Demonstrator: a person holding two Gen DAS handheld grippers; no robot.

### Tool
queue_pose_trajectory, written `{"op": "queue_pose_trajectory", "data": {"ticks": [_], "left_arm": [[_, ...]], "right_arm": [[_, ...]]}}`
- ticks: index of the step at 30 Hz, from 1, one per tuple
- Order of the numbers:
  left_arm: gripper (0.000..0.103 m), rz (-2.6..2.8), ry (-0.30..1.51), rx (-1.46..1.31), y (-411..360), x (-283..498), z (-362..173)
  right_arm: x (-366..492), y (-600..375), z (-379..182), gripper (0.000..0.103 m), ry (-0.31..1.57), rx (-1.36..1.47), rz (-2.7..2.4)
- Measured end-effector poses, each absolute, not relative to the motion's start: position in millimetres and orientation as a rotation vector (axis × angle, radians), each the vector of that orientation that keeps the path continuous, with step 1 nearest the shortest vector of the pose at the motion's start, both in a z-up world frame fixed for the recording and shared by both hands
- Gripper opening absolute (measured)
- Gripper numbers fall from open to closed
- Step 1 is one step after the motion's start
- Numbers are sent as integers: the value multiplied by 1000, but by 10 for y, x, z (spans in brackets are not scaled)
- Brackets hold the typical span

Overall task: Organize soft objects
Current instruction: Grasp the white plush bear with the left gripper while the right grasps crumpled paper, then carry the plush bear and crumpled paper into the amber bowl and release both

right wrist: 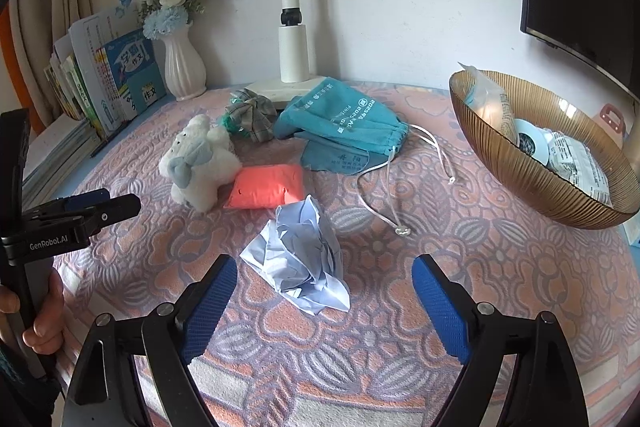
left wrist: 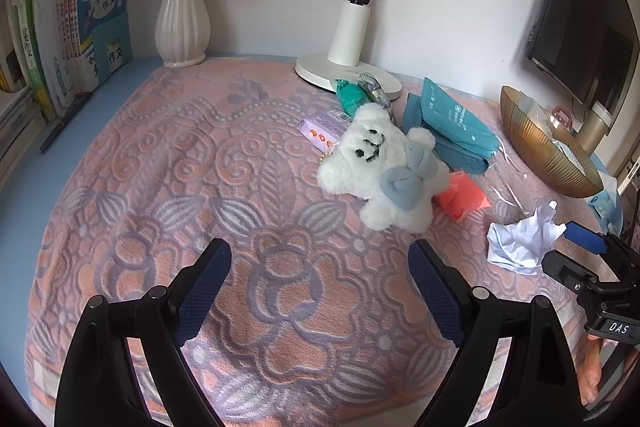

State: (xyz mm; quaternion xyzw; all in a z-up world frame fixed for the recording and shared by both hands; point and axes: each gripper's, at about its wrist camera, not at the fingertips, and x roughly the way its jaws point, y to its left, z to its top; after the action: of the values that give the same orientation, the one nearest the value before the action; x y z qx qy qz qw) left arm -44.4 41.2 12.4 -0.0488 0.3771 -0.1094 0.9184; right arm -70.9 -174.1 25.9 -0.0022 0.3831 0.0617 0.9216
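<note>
A white plush bear (left wrist: pixel 386 171) with a grey-blue bow lies mid-table; it also shows in the right wrist view (right wrist: pixel 200 163). Beside it lie an orange-red pouch (right wrist: pixel 266 185), teal drawstring bags (right wrist: pixel 344 125), a plaid fabric bundle (right wrist: pixel 252 119) and crumpled pale-blue paper (right wrist: pixel 300 259). My left gripper (left wrist: pixel 320 287) is open and empty, short of the bear. My right gripper (right wrist: pixel 325 299) is open and empty, with the crumpled paper just ahead between its fingers. A gold ribbed bowl (right wrist: pixel 516 171) at right holds packets and a tape roll.
A patterned pink cloth (left wrist: pixel 180 187) covers the table. A white vase (left wrist: pixel 182 23) with flowers, books (left wrist: pixel 80 27) and a lamp base (left wrist: pixel 348 71) stand at the back. A monitor (left wrist: pixel 588 39) is at right. A purple packet (left wrist: pixel 322 129) lies behind the bear.
</note>
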Motion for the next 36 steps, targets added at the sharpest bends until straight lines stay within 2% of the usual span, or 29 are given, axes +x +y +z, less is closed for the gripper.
{"op": "queue_pose_trajectory", "data": {"ticks": [14, 19, 24, 28, 30, 31, 33, 34, 36], "left_arm": [[90, -241, 802, -95, 388, -443, 138], [90, -333, 848, -65, 256, -450, 398], [90, -316, 887, -75, 166, -156, 519], [90, -315, 900, -161, 147, 178, 326], [90, -328, 888, -168, 115, 233, 237], [89, -339, 890, -173, 102, 248, 203], [86, -353, 881, -168, 68, 243, 162], [74, -351, 875, -158, 48, 236, 149], [69, -366, 882, -154, 21, 255, 119]], "right_arm": [[-697, -1767, 257, 88, 797, 0, 102], [-683, -1720, 250, 88, 838, -8, 159], [-581, -1569, 231, 88, 875, -54, 156], [-465, -1485, 151, 87, 919, -94, 129], [-456, -1470, 100, 77, 921, -94, 160], [-451, -1472, 71, 68, 927, -90, 165], [-419, -1489, 19, 61, 952, -81, 160], [-411, -1498, 10, 55, 956, -73, 169], [-426, -1498, 16, 47, 948, -70, 182]]}}
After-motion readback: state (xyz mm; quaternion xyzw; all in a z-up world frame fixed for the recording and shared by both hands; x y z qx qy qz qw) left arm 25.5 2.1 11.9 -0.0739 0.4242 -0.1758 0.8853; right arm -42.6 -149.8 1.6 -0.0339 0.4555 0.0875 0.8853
